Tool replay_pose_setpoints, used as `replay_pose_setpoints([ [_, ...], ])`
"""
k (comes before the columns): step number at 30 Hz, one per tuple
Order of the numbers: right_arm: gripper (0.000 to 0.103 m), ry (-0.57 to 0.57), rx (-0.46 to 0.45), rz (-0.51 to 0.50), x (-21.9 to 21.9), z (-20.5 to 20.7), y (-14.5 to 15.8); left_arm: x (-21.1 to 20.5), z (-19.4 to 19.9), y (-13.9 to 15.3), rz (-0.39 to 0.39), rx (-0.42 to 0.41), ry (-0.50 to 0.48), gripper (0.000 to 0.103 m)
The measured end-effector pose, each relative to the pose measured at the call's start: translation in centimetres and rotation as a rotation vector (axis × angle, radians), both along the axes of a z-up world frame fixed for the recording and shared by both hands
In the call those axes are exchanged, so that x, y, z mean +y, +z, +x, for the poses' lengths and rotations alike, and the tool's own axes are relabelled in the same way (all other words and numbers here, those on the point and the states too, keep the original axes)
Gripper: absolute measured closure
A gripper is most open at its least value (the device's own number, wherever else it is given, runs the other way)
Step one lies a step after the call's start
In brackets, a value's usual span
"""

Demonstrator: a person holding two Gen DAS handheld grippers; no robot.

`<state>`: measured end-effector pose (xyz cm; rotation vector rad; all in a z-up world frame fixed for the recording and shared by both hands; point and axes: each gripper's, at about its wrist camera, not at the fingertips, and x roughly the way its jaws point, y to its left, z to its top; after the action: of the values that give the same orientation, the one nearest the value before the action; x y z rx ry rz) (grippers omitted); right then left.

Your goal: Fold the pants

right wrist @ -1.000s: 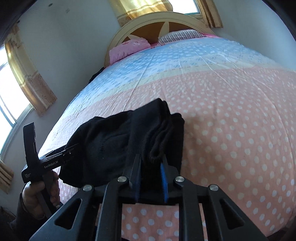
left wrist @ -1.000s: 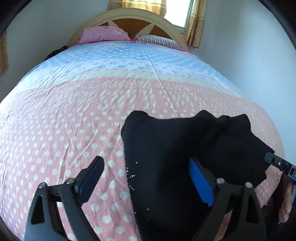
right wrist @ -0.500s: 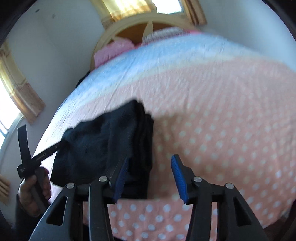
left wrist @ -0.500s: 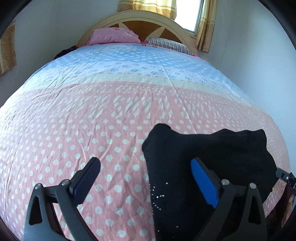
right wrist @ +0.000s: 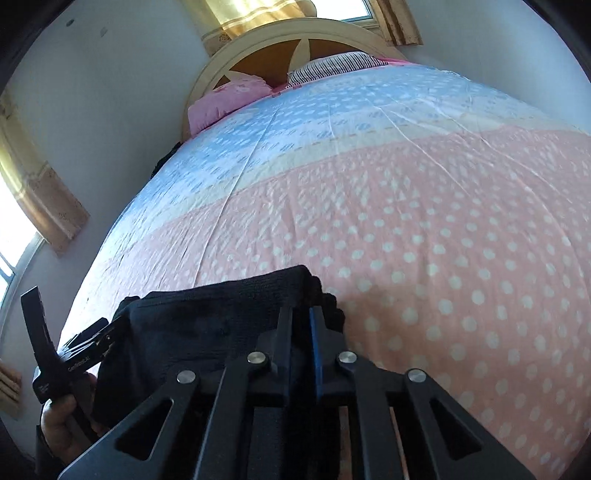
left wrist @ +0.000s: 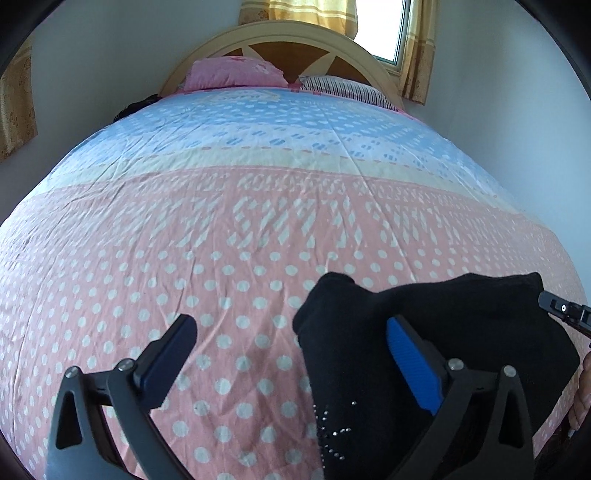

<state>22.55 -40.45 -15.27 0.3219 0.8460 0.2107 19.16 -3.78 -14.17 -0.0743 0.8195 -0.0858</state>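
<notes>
The folded black knit pants point(left wrist: 436, 354) lie at the near edge of the pink dotted bed cover point(left wrist: 221, 236), long axis left-right. The right tongs point(right wrist: 301, 328) are closed on their right end; the left tongs point(left wrist: 291, 350) gape open at the left end.

A bed point(left wrist: 258, 206) fills the room, its dotted cover pink at the foot and pale blue nearer the arched headboard point(left wrist: 280, 40). Against the headboard lie a pink pillow point(left wrist: 232, 75) and, beside it, a striped pillow point(left wrist: 343, 86). Above the headboard hang yellow curtains point(left wrist: 295, 11).
</notes>
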Motion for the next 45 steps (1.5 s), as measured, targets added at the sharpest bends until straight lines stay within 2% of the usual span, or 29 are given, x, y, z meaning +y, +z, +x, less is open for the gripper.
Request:
replay_pose_setpoints([
  [1, 0.097, -0.012, -0.004, -0.009, -0.4, -0.3, 0.0, 0.0, 0.1, -0.2, -0.006, 0.004, -0.003, 0.000],
  [2, 0.103, -0.036, 0.003, -0.045, -0.7, -0.3, -0.3, -0.1, 0.2, -0.3, -0.008, 0.006, -0.006, 0.000],
  [3, 0.103, -0.050, 0.021, -0.064, -1.2, 0.0, -0.9, -0.4, 0.3, -0.5, 0.000, 0.007, -0.010, 0.000],
  [5, 0.103, -0.048, 0.077, 0.042, -2.8, 0.3, -2.6, -0.6, 0.4, -0.8, 0.011, 0.009, -0.010, 0.000],
  [10, 0.099, -0.017, -0.068, 0.038, -2.7, -2.5, 0.8, 0.0, -0.7, 0.6, 0.012, -0.018, 0.001, 0.000],
  [11, 0.084, -0.006, -0.091, 0.028, -2.3, -3.1, 1.5, 0.4, -1.1, 1.0, 0.005, -0.025, 0.011, 0.000],
  [12, 0.050, 0.009, -0.104, 0.030, -2.0, -3.6, 1.9, 0.7, -1.6, 1.4, -0.014, -0.036, 0.017, 0.000],
  [13, 0.037, 0.032, -0.114, 0.048, -1.5, -4.1, 2.2, 1.1, -2.2, 1.8, -0.034, -0.046, 0.016, 0.000],
  [14, 0.031, 0.055, -0.121, 0.062, -1.1, -4.6, 2.4, 1.3, -2.8, 2.1, -0.042, -0.050, 0.017, 0.000],
  [15, 0.031, 0.073, -0.122, 0.051, -0.4, -5.0, 2.5, 1.4, -3.2, 2.3, -0.046, -0.054, 0.015, 0.000],
  [16, 0.032, 0.073, -0.112, -0.005, 0.3, -5.4, 2.5, 1.5, -3.9, 2.5, -0.051, -0.064, 0.006, 0.000],
  [17, 0.040, 0.068, -0.095, -0.059, 0.8, -5.5, 2.2, 1.4, -4.5, 2.5, -0.043, -0.069, -0.001, 0.000],
  [18, 0.052, 0.076, -0.070, -0.075, 1.1, -5.6, 1.9, 1.3, -4.9, 2.3, -0.028, -0.065, -0.010, 0.000],
  [21, 0.069, 0.093, 0.016, -0.027, 0.5, -6.3, 0.0, 0.8, -6.1, 1.0, 0.034, -0.034, -0.040, 0.000],
  [23, 0.070, 0.106, 0.050, -0.017, 0.3, -6.5, -1.2, 0.8, -6.5, 0.1, 0.050, -0.023, -0.048, 0.000],
  [29, 0.070, 0.123, 0.112, 0.112, -1.3, -5.8, -2.8, 1.5, -6.2, -1.3, 0.006, 0.015, -0.044, 0.000],
  [37, 0.068, 0.121, 0.108, 0.102, -1.3, -5.8, -2.8, 0.7, -6.5, -0.2, 0.080, -0.009, -0.061, 0.000],
  [45, 0.052, 0.072, -0.001, 0.146, -2.3, -6.1, -0.4, 0.8, -6.1, -0.2, 0.077, -0.004, -0.070, 0.000],
])
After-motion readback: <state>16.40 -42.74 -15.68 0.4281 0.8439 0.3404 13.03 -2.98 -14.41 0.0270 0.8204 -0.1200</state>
